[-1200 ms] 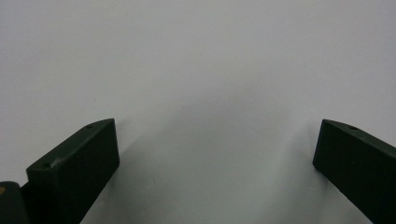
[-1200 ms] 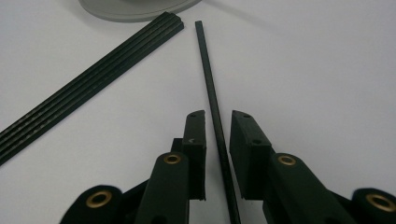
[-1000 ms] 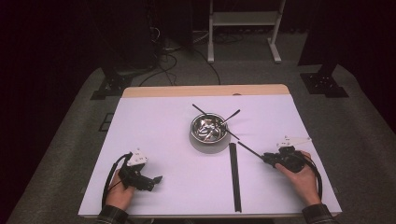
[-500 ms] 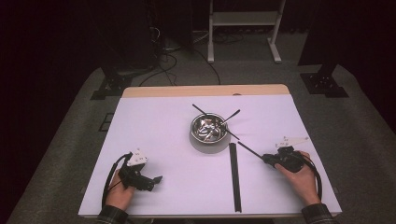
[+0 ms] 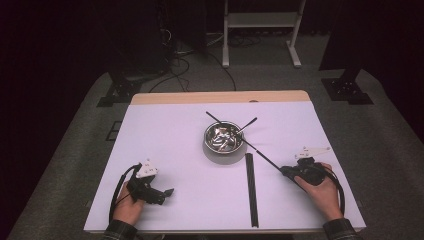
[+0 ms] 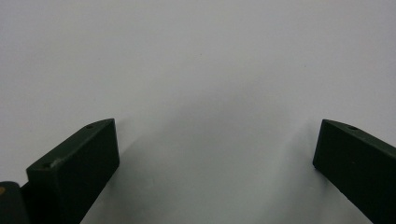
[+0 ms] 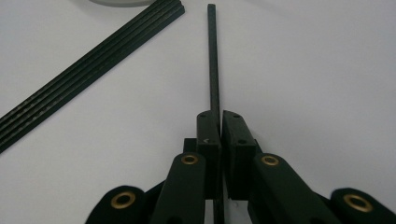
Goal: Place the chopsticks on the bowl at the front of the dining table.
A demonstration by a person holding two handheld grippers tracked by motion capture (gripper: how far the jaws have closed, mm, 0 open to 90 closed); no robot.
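Clamping one thin black chopstick (image 7: 213,60) low over the worktop (image 5: 175,145), the right gripper (image 5: 290,171) aims it toward the laid bundle of chopsticks (image 5: 251,187). Its long overhang could pivot in so narrow a pinch. Left gripper (image 5: 161,193) rests released. Farther off sits the metal bowl (image 5: 224,142). No readable writing anywhere.

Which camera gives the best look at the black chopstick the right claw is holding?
The right gripper view: the chopstick runs straight out from the shut right claw, close and sharp. The high view shows it thin and small, reaching toward the metal bowl.
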